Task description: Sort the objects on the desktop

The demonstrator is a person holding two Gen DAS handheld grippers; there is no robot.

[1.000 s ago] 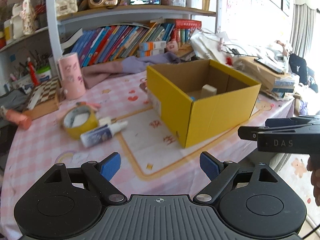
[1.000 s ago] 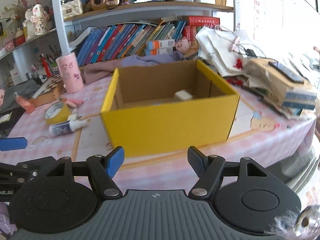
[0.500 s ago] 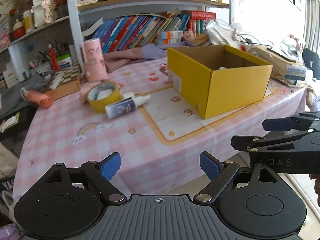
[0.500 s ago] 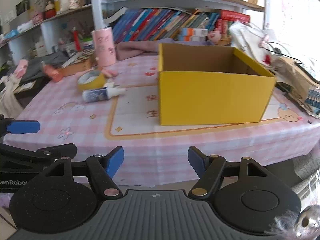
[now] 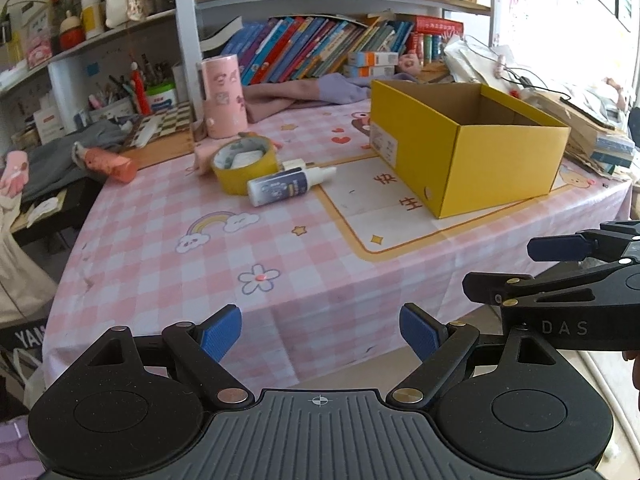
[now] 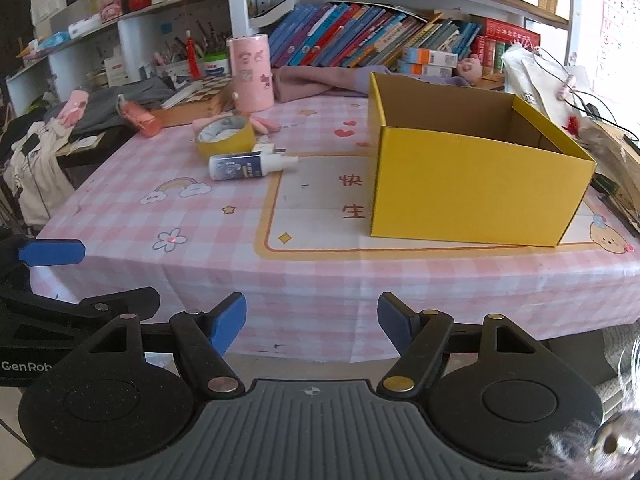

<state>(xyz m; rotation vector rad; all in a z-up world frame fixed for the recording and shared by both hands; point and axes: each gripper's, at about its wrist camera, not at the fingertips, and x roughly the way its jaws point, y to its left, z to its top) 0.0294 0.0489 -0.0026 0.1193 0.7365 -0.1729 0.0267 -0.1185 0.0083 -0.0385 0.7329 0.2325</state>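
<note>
A pink checked cloth printed with rainbows, stars and flowers is covering the desk (image 6: pixel 224 264), and its near edge is hanging down toward the floor. A cream panel with an orange border is lying across the middle of the cloth, and the open yellow box (image 6: pixel 472 196) is sitting on its right part, its cardboard inside showing brown. Left of the box, a roll of yellow tape (image 6: pixel 226 139) is lying flat, with a white spray bottle (image 6: pixel 250 165) on its side just in front of it, nozzle pointing right. Farther back a pink cylinder (image 6: pixel 251 74) is standing upright near a checkered board (image 5: pixel 160 124), and an orange tube (image 5: pixel 110 162) is lying at the far left edge. A bookshelf (image 5: pixel 320 48) packed with leaning books is running along the far wall, with a crumpled mauve cloth (image 5: pixel 300 94) lying below it at the back of the desk. Papers and bags (image 6: pixel 560 92) are piling up at the far right beside bright window light. The left gripper (image 5: pixel 320 332) is hanging off the near edge of the desk, its jaws spread wide and holding nothing. The right gripper (image 6: pixel 312 324) is hanging beside it, also short of the desk, its jaws likewise wide apart and bare.
</note>
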